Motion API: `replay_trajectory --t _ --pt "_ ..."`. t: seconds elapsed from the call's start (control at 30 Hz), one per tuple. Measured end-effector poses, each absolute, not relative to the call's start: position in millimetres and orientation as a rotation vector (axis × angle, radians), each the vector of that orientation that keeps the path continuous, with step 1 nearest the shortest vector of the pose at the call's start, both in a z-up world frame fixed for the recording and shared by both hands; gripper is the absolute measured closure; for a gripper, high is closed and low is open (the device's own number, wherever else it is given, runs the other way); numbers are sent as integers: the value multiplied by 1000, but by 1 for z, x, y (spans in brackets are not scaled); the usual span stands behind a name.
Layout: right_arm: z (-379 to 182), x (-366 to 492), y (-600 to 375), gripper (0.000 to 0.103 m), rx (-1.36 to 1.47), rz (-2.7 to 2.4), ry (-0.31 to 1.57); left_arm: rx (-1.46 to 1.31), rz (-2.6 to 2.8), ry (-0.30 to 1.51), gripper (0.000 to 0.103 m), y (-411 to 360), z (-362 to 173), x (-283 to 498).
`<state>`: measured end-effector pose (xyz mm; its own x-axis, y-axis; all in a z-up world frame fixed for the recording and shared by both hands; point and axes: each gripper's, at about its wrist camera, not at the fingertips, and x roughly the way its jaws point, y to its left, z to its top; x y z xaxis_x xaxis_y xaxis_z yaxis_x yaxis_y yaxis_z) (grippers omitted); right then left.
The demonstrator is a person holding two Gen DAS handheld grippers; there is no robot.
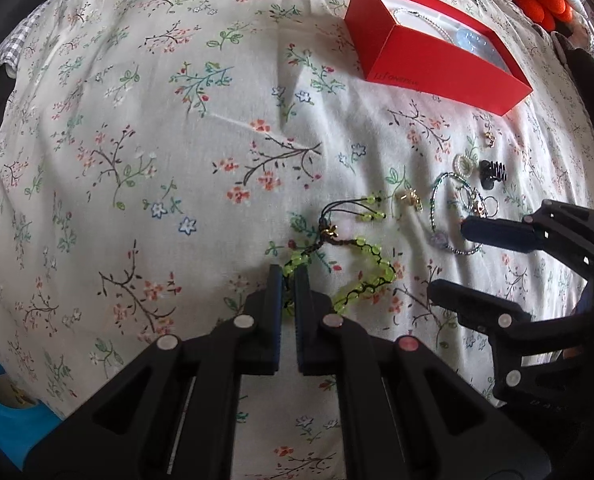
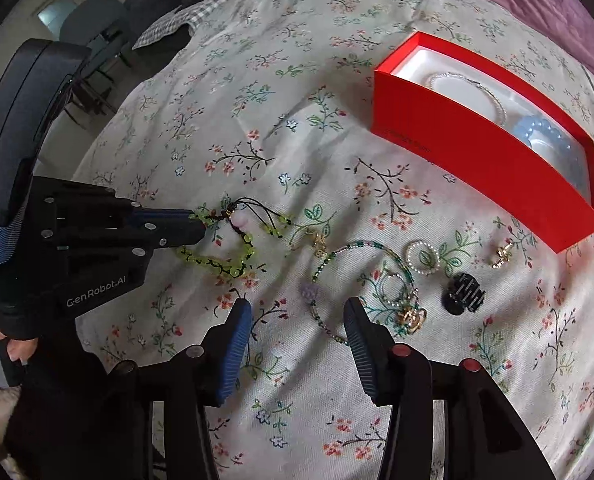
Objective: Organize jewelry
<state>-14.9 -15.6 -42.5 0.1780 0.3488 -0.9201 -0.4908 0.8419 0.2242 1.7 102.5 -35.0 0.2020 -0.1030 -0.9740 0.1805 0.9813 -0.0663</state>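
A bed covered with a floral sheet (image 2: 225, 92) carries everything here, and the open red box (image 2: 477, 148) lies toward its far right, already holding a white bead bracelet (image 2: 469, 88) and a pale blue one (image 2: 545, 132). The left gripper (image 1: 288, 280) reaches in from the near side with its fingers (image 1: 275, 284) pressed almost together, pinching one end of the green bead bracelet (image 1: 361, 276), most of which lies on the sheet with its black cords fanned toward the far side. The right gripper (image 2: 297, 312) hovers with its fingers (image 2: 239, 320) spread wide above the teal bead necklace (image 2: 353, 252), gripping nothing. The step in hand looks like lifting the green bracelet for the box, and doing it well means a firm pinch on the braided cord rather than a slick bead, then a slow, straight rise so the dangling tassels clear the small gold charm (image 2: 317, 242) just to its right. Further right lie a pearl ring (image 2: 421, 258), a black hair claw (image 2: 463, 294) and a gold earring (image 2: 503, 256), well apart from the lift path. Lower it into the free near end of the box.
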Motion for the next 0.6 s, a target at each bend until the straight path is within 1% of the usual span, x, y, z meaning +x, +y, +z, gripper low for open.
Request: replay_trajectory --t 0.07,0.17,0.27,0.33,0.37,0.5,0.6 --pt "-45 -17 -11 54 -153 594 1238 70 -203 1349 97 104 -36 -1" --pt "-59 -16 -2 57 -179 579 1244 74 -212 1345 97 108 -39 -8" --pt "-62 -18 2 66 -225 566 1218 90 -223 1338 97 109 -39 -13" --pt "-63 -18 4 77 -239 562 1205 91 -227 1337 97 108 -40 -17" --pt "-64 -19 4 79 -241 559 1200 89 -230 1337 97 109 -40 -17" --pt "-66 -19 4 93 -244 555 1190 86 -231 1338 97 108 -38 -17" --pt "-64 -20 5 96 -254 556 1182 83 -228 1337 97 111 -37 -19"
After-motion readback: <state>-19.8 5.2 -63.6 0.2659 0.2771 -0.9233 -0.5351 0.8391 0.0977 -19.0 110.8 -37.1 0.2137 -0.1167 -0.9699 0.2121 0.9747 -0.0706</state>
